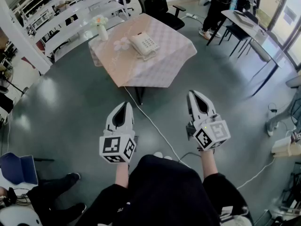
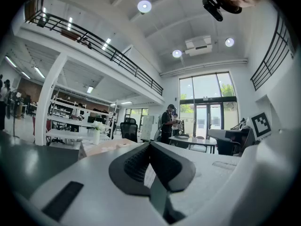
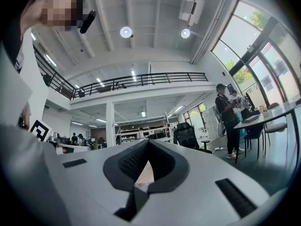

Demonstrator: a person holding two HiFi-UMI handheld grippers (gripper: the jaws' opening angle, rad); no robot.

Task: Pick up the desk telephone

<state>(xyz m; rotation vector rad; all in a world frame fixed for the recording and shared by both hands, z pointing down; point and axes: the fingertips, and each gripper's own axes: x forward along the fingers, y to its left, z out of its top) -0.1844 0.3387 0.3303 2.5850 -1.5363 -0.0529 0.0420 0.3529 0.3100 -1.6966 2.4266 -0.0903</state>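
Note:
A white desk telephone (image 1: 144, 45) with its handset on the cradle sits on a table (image 1: 165, 67) covered in a pale checked cloth, far ahead of me in the head view. My left gripper (image 1: 125, 104) and right gripper (image 1: 192, 94) are held level above the grey floor, well short of the table, both shut with nothing between the jaws. In the left gripper view the shut left gripper (image 2: 149, 144) fills the lower frame, and the table edge (image 2: 101, 146) shows beyond. In the right gripper view the right gripper (image 3: 147, 142) is likewise shut and empty.
On the table stand a white vase with flowers (image 1: 100, 28) and a flower-shaped item (image 1: 122, 44). A black office chair (image 1: 157, 4) is behind the table. A white cable (image 1: 153, 125) runs across the floor. Desks (image 1: 247, 25) and a standing person (image 1: 215, 8) are at right.

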